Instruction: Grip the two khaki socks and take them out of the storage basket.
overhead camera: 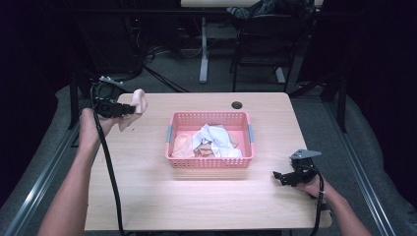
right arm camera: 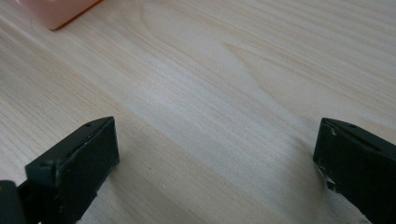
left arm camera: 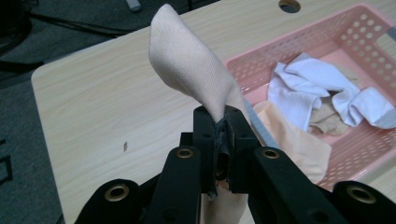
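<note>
My left gripper pinches a beige sock; I should lower it flat onto bare tabletop. Right jaws gape empty.

A peach-coloured sock is hanging pinched in the left claw, its free end curling upward above the surface's left side.
</note>
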Demonstrator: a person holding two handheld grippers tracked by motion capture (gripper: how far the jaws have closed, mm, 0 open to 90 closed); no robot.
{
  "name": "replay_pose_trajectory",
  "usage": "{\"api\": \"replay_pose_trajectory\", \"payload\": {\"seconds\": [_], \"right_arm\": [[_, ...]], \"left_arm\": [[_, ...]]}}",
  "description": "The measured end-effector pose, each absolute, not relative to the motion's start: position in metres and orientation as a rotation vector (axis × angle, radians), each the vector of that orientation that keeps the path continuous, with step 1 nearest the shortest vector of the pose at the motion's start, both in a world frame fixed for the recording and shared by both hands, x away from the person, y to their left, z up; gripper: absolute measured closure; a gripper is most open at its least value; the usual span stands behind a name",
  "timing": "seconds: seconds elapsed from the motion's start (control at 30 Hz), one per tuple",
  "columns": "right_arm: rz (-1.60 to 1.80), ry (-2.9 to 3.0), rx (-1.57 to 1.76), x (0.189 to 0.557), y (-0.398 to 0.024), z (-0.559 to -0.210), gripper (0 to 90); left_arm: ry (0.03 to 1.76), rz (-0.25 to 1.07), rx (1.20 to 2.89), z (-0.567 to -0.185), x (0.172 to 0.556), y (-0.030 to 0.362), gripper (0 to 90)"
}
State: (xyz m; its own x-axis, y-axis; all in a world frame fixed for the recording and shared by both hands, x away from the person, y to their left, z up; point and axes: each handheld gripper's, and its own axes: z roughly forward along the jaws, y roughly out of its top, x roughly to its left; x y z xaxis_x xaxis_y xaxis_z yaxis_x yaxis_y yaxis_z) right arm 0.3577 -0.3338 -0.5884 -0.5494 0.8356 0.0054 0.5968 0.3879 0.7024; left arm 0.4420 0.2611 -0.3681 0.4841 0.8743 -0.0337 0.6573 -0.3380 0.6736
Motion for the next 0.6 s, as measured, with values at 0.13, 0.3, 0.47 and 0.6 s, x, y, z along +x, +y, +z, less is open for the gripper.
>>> {"api": "replay_pose_trajectory", "payload": {"seconds": [0.13,0.3,0.47,0.6], "right_arm": [[0.956,2.303,1.244,0.358,-0.334,-0.589,0.0],[0.949,2.302,1.245,0.358,-0.334,-0.588,0.0],[0.947,2.302,1.246,0.358,-0.334,-0.588,0.0],[0.942,2.306,1.243,0.358,-0.334,-0.588,0.0]], "left_arm": [[1.288,0.439,2.098,-0.374,0.442,0.27,85.1],[1.329,0.433,2.091,-0.382,0.443,0.281,85.2],[1.365,0.414,2.074,-0.393,0.444,0.289,85.2],[1.386,0.389,2.057,-0.404,0.448,0.292,85.2]]}}
